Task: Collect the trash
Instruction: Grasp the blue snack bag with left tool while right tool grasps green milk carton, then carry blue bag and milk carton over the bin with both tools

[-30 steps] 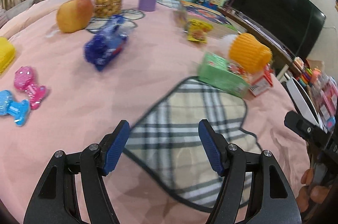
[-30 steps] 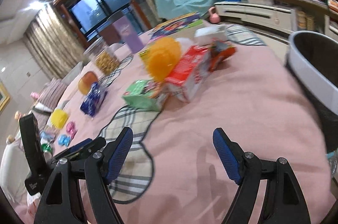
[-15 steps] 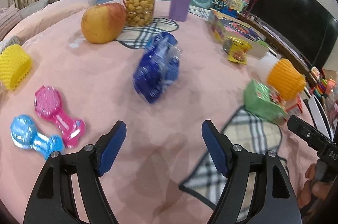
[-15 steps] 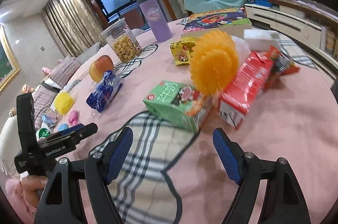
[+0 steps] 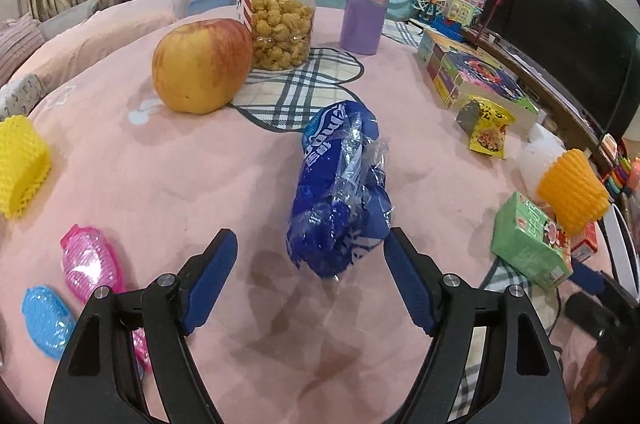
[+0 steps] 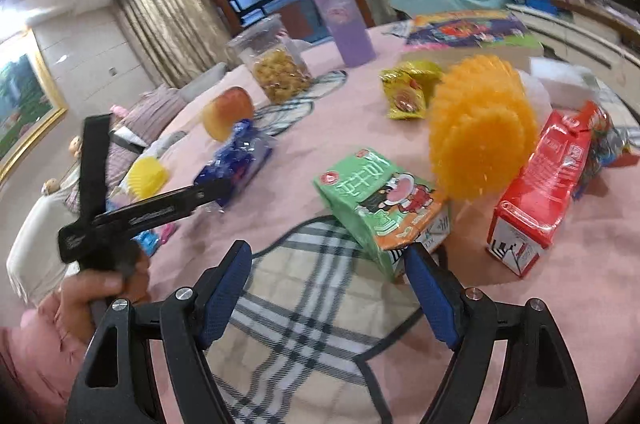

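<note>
Pink cloth covers the round worktop, with a dark television at the upper right of the left wrist frame and curtained windows along the top. Mid-frame there lies a crumpled blue wrapper, its near end just ahead of the left gripper, whose jaws stand wide apart around nothing. In the right wrist frame the right gripper, also spread and empty, hovers over a plaid mat with a green carton touching its right finger's tip, a red carton at right.
</note>
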Motion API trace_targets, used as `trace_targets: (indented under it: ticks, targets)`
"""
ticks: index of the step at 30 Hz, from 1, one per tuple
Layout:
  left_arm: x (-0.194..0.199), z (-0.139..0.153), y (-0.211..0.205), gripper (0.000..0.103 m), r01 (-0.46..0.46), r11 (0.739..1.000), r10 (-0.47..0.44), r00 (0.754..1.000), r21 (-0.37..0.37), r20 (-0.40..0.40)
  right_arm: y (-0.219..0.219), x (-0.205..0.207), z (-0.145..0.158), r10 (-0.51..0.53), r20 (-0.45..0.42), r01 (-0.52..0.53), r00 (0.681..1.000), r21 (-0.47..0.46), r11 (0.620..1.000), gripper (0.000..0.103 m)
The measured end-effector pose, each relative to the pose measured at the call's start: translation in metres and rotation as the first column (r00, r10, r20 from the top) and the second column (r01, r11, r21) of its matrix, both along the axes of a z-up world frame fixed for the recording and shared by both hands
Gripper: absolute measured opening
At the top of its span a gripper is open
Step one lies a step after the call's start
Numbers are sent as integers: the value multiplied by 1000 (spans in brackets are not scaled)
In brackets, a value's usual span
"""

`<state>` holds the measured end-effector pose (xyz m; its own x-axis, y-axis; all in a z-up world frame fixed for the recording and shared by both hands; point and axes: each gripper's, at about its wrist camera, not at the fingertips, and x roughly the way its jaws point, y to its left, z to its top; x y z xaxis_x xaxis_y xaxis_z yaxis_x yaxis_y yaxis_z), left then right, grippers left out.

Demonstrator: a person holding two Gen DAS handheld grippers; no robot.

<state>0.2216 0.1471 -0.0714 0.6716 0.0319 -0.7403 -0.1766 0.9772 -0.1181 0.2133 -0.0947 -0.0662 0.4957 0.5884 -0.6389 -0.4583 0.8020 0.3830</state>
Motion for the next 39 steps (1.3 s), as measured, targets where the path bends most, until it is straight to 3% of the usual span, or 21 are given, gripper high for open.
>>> trace_targets:
  ticks: [6, 12, 13, 14, 16, 17, 19, 28, 35, 37, 39]
  targets:
    - [11, -4, -3, 77, 17, 1000, -17, 1000, -7, -10, -9, 24, -8, -76, -18, 75, 997, -49, 996, 81]
    - [18, -6, -4, 77, 41, 999, -41, 999, -20, -10, -1, 39, -13, -25, -28, 23, 999, -67, 997, 81]
    - [18, -6, -4, 71, 47, 999, -47, 999, -25, -7, 2, 40, -13, -12, -26, 10, 1000, -77, 997, 81]
    - [19, -7, -4, 54, 59, 998, -59, 998, -31, -6, 4, 40, -14, -3, -26, 1, 1000, -83, 997, 80]
    - [19, -9, -7, 36, 81, 996, -82, 997, -37, -16, 7, 40, -16, 7, -35, -10, 999, -102, 995, 73]
    - [19, -9, -8, 29, 91, 995, -91, 996, -33, -16, 8, 39, -16, 7, -36, -11, 999, -111, 994, 58]
    - [17, -6, -11, 24, 99, 995, -99, 995, -26, -7, 9, 38, -17, 6, -41, -11, 999, -127, 992, 57]
    - [-14, -2, -16, 23, 108, 992, -108, 994, -60, 10, 7, -5, -9, 78, -55, -84, 995, -106, 991, 55]
    - [-47, -2, -17, 23, 95, 991, -96, 995, -90, 3, 30, 2, -8, 111, -14, -112, 994, -170, 979, 67]
    - [-53, -1, -19, 23, 96, 991, -96, 995, -94, 1, 35, 5, -11, 112, -12, -113, 994, -193, 975, 66]
    - [-60, 1, -23, 23, 105, 990, -105, 994, -95, 4, 37, 3, -13, 107, -27, -111, 994, -212, 971, 59]
